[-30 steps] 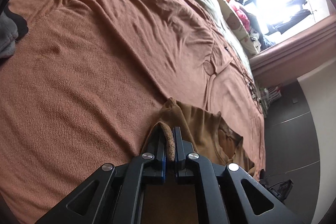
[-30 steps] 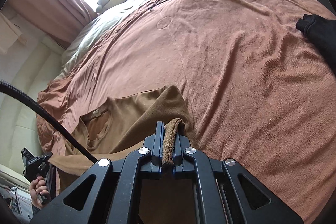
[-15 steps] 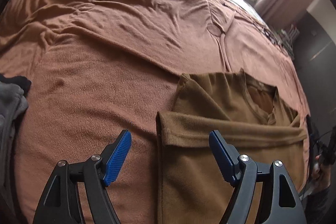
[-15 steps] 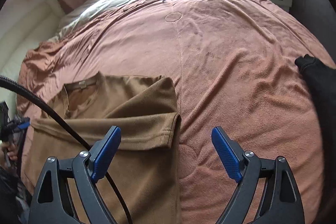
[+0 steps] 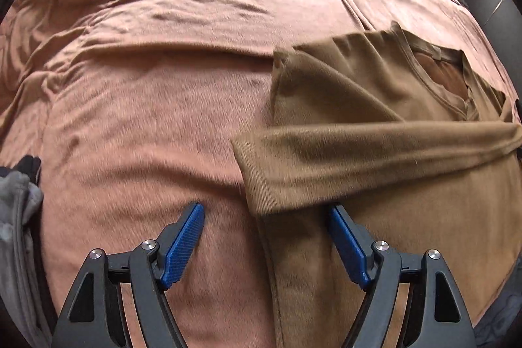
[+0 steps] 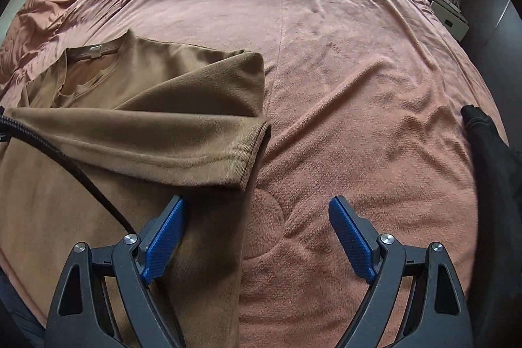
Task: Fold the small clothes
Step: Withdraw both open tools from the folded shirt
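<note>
A brown long-sleeved top lies flat on the pink bed cover, neckline away from me, with both sleeves folded across its chest. My left gripper is open just above the top's left edge, holding nothing. In the right wrist view the same top fills the left half, its ribbed cuff lying near the right edge. My right gripper is open over that right edge, empty, its left fingertip above the cloth and its right one above the cover.
A grey garment lies at the far left of the left view. A black garment lies at the right edge of the right view. A black cable crosses the top. A white bedside unit stands beyond the bed.
Both grippers let go of the sleeves they held shut a second ago and opened. They have since drawn back and lowered toward the top's near side edges.
</note>
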